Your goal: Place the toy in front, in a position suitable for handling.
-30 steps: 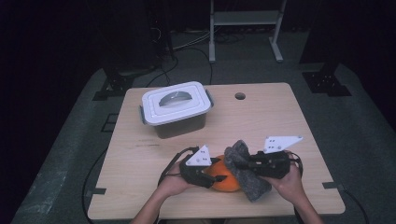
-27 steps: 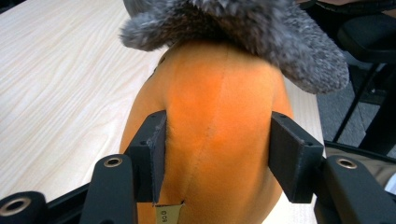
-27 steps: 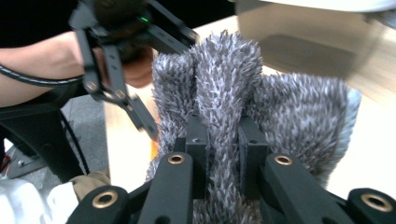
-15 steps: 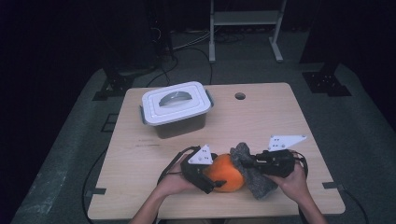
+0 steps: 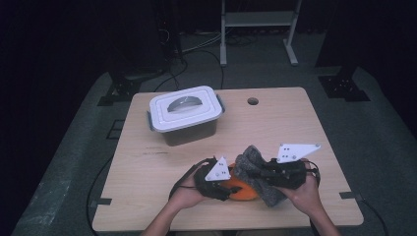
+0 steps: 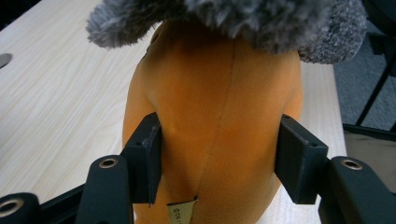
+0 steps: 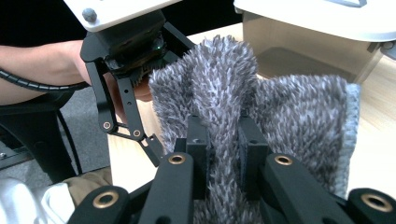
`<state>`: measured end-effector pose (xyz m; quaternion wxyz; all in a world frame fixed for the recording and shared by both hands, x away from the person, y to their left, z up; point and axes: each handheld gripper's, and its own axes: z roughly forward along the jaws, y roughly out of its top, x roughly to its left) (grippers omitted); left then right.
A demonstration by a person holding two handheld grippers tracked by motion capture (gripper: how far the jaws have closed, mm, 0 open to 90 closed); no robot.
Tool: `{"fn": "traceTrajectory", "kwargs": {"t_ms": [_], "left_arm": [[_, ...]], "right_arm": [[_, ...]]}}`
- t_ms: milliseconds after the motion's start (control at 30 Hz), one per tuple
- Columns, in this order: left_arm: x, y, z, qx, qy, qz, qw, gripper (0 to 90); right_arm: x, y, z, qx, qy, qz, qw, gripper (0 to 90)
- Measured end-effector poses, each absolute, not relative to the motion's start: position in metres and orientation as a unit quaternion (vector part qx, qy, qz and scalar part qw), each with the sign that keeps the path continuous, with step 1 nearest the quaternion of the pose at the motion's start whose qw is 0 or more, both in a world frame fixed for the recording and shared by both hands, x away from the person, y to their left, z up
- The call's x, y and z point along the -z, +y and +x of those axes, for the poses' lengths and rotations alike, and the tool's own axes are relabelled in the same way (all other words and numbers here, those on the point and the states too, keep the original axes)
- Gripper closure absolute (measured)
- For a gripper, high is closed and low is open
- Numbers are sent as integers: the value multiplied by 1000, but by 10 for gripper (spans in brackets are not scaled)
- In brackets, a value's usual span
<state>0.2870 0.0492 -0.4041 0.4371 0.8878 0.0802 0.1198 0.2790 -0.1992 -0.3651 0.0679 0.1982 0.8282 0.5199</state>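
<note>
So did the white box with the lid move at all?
No. The white box sits at the same spot on the table, just as far left of the round hole as before.

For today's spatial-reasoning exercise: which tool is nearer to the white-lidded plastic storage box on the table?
Left. The left tool, clamped around the orange plush toy, sits below the white-lidded plastic storage box. The right tool, pinching the grey fuzzy cloth, lies farther right.
</note>
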Motion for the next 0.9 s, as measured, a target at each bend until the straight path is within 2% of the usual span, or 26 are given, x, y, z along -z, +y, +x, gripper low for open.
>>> {"fn": "traceTrajectory", "kwargs": {"t_ms": [167, 333, 467, 667, 700, 833, 900], "left_arm": [[397, 60, 291, -136, 99, 881, 443, 424], [400, 66, 297, -146, 120, 879, 438, 423], [398, 65, 296, -168, 120, 880, 427, 418], [403, 62, 295, -149, 115, 887, 421, 397], [404, 61, 296, -137, 111, 890, 420, 359], [401, 65, 299, -118, 117, 885, 434, 295], [400, 67, 300, -113, 122, 881, 444, 291]], "right_arm": [[377, -208, 289, -513, 825, 226, 64, 779], [399, -217, 303, -502, 824, 260, 31, 779], [391, -214, 300, -522, 815, 251, 32, 779], [396, -209, 302, -514, 820, 252, 24, 780], [402, -210, 305, -512, 820, 257, 9, 780], [408, -210, 306, -497, 829, 255, -4, 779], [409, -210, 306, -492, 832, 255, -7, 779]]}}
